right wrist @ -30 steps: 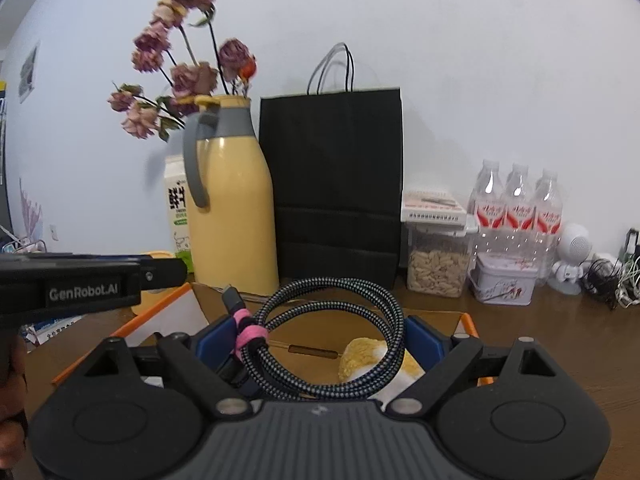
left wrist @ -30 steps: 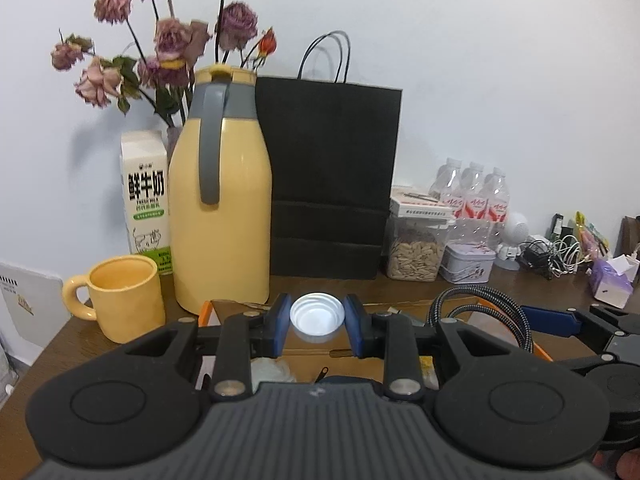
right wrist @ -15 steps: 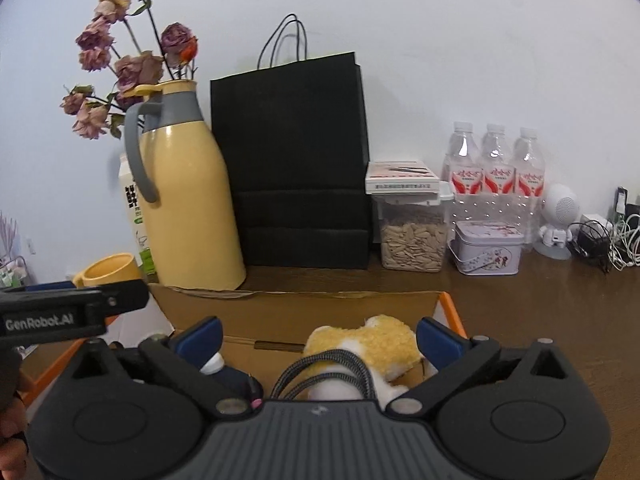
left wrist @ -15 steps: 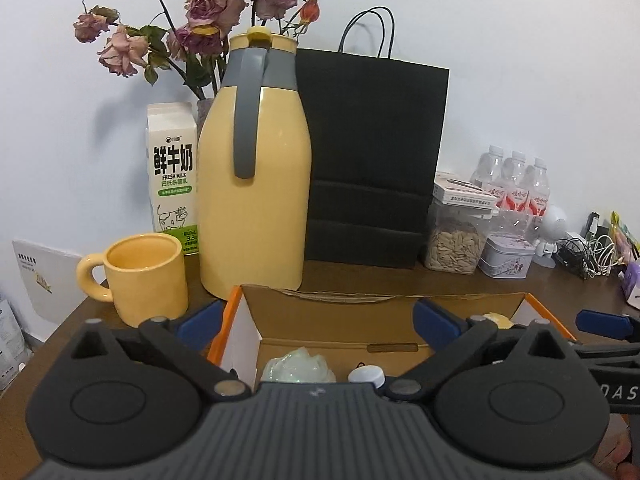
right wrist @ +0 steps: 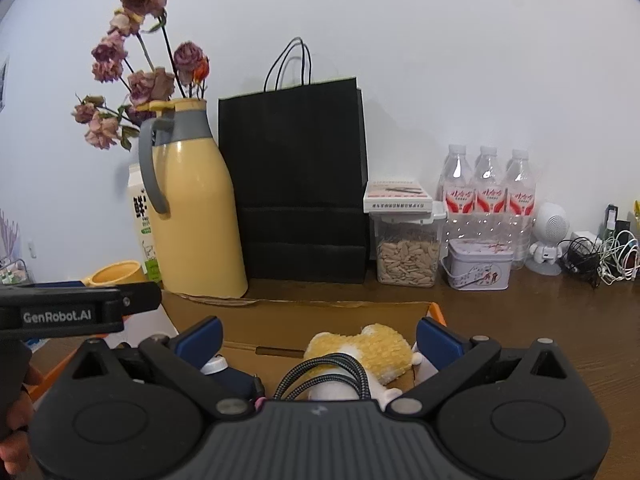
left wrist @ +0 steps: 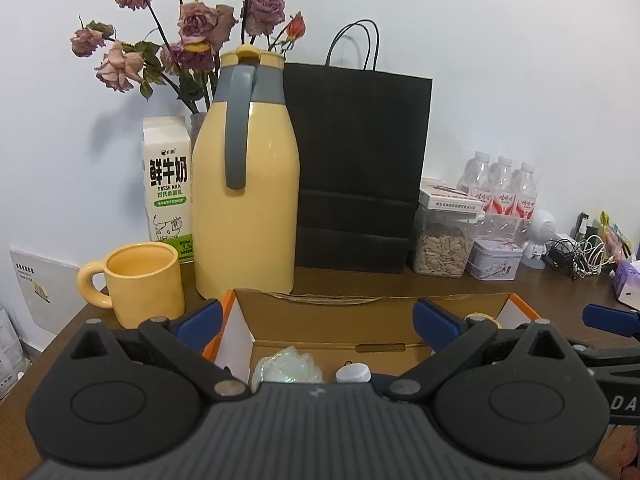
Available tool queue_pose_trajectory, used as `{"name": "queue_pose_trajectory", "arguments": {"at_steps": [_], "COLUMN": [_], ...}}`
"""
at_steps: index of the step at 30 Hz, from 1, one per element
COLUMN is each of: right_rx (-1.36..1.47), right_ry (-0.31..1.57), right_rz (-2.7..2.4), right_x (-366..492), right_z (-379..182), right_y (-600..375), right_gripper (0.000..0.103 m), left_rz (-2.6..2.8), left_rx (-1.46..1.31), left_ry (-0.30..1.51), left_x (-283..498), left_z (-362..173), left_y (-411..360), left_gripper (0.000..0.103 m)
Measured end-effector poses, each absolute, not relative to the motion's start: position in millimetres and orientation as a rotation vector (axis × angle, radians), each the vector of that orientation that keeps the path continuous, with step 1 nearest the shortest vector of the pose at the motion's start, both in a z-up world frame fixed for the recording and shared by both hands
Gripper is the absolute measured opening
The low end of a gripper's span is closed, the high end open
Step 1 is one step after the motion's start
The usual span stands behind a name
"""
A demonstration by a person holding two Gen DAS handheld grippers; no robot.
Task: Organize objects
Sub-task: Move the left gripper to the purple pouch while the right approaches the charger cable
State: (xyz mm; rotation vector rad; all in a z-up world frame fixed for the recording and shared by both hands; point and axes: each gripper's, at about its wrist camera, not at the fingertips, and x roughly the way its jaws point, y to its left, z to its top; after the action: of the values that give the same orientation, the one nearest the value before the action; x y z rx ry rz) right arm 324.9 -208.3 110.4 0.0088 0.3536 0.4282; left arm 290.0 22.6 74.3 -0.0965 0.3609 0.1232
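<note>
An open cardboard box point(left wrist: 360, 300) with orange edges lies on the brown table in front of both grippers. In the left wrist view it holds a crumpled translucent wad point(left wrist: 288, 366) and a white-capped bottle point(left wrist: 352, 372). My left gripper point(left wrist: 318, 322) is open above them with nothing between its blue pads. In the right wrist view a yellow plush toy point(right wrist: 360, 350), a coiled braided cable point(right wrist: 320, 376) and the dark bottle point(right wrist: 218, 366) lie in the box point(right wrist: 320, 312). My right gripper point(right wrist: 319, 340) is open over them and holds nothing.
Behind the box stand a yellow jug point(left wrist: 244, 200), a yellow mug point(left wrist: 140, 280), a milk carton point(left wrist: 168, 184), a black paper bag point(left wrist: 356, 168), a jar of seeds point(left wrist: 442, 244), a tin point(left wrist: 496, 258) and water bottles point(left wrist: 502, 196). Tangled cables point(right wrist: 600, 256) lie far right.
My left gripper opened and the white-capped bottle now lies in the box. My right gripper opened wider and the coiled cable dropped onto the plush toy.
</note>
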Motion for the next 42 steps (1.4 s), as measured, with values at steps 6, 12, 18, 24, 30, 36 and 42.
{"name": "queue_pose_trajectory", "arguments": {"at_steps": [6, 12, 18, 24, 30, 36, 42], "right_rx": [0.007, -0.008, -0.031, -0.038, -0.048, -0.063, -0.096], "right_ry": [0.320, 0.296, 0.305, 0.370, 0.429, 0.458, 0.480], "right_rz": [0.431, 0.452, 0.482, 0.503, 0.515, 0.521, 0.508], "right_x": [299, 267, 237, 217, 199, 189, 185], "right_z": [109, 111, 109, 91, 72, 63, 53], "right_y": [-222, -233, -243, -248, -251, -250, -246], "right_gripper": [0.103, 0.103, 0.103, 0.103, 0.103, 0.103, 0.103], "left_rz": [0.113, 0.100, 0.075, 0.083, 0.111, 0.112, 0.074], "left_rx": [-0.081, -0.085, -0.079, -0.081, -0.092, -0.091, -0.080], "left_ry": [0.337, 0.317, 0.356, 0.412, 0.462, 0.496, 0.581], "left_x": [268, 240, 215, 192, 173, 153, 146], "left_z": [75, 80, 77, 66, 53, 46, 30], "left_y": [15, 14, 15, 22, 31, 36, 32], "left_gripper": [0.103, 0.103, 0.103, 0.103, 0.103, 0.103, 0.103]}}
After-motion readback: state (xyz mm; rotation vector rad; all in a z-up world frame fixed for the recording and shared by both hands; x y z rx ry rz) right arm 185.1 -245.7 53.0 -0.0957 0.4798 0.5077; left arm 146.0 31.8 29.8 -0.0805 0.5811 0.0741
